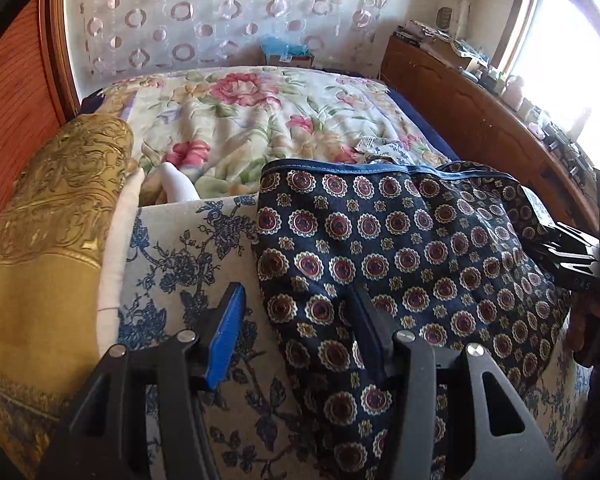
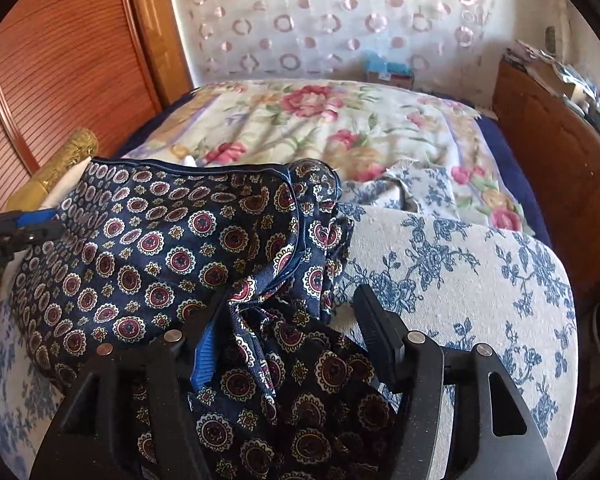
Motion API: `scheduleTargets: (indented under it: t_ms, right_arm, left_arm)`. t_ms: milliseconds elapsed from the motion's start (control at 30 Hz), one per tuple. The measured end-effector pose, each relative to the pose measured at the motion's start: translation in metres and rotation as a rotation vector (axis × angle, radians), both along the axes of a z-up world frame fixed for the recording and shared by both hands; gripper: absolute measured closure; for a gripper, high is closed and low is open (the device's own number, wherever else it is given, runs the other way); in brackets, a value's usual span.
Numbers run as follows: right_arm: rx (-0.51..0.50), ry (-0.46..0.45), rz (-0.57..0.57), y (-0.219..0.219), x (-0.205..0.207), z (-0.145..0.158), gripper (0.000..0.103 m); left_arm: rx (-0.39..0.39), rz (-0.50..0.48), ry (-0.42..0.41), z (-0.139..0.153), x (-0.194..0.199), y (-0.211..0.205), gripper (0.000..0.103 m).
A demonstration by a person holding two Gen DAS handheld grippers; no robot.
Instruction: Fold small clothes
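Left gripper point(image 1: 296, 320) hangs open, navy medallion-print garment point(image 1: 400, 248) edge just inside its right finger. Right gripper point(image 2: 296, 320) gapes too, bunched fabric loose between the fingers.

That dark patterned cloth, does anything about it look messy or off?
Yes. The cloth lies fairly flat on its left, but its right end is bunched into crumpled folds between the open fingers of the right tool, so it isn't neatly folded yet.
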State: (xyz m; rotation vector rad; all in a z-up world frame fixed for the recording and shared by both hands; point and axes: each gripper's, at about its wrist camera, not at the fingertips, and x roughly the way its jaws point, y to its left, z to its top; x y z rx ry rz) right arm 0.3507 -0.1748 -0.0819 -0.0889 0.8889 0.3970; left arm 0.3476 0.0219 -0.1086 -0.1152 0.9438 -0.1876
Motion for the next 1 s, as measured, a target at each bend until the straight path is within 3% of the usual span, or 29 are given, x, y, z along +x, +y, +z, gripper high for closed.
scheduleTargets:
  t_ms: [167, 233, 267, 333, 367, 400, 600, 800, 1000]
  right_arm:
    - [0.000, 0.000, 0.008, 0.004, 0.006, -0.001, 0.037]
    - [0.001, 0.002, 0.019, 0.006, 0.009, -0.001, 0.037]
    - [0.006, 0.005, 0.027, 0.006, 0.011, -0.002, 0.037]
    - [0.023, 0.007, 0.068, 0.009, 0.011, -0.001, 0.048]
    - [0.044, 0.016, 0.086, 0.011, 0.012, -0.001, 0.066]
    - [0.074, 0.035, 0.112, 0.014, 0.012, -0.001, 0.086]
    - [0.076, -0.070, 0.143, 0.020, -0.009, 0.016, 0.094]
    - [0.114, -0.207, 0.188, 0.031, -0.032, 0.069, 0.094]
    - [0.111, -0.308, 0.306, 0.076, -0.040, 0.122, 0.094]
  left_arm:
    - [-0.019, 0.003, 0.003, -0.002, 0.006, 0.001, 0.052]
    - [-0.029, -0.011, -0.003, -0.003, 0.007, 0.000, 0.061]
    - [-0.038, -0.016, -0.002, -0.003, 0.008, 0.000, 0.072]
    - [-0.073, -0.033, 0.009, -0.003, 0.011, 0.001, 0.084]
    - [-0.085, -0.042, 0.013, -0.004, 0.011, 0.001, 0.096]
    - [-0.104, -0.057, 0.014, -0.004, 0.011, 0.000, 0.099]
    - [-0.101, -0.069, -0.126, 0.032, -0.027, 0.001, 0.100]
    - [-0.094, -0.046, -0.263, 0.078, -0.080, 0.015, 0.100]
    - [-0.057, 0.057, -0.366, 0.109, -0.124, 0.059, 0.100]
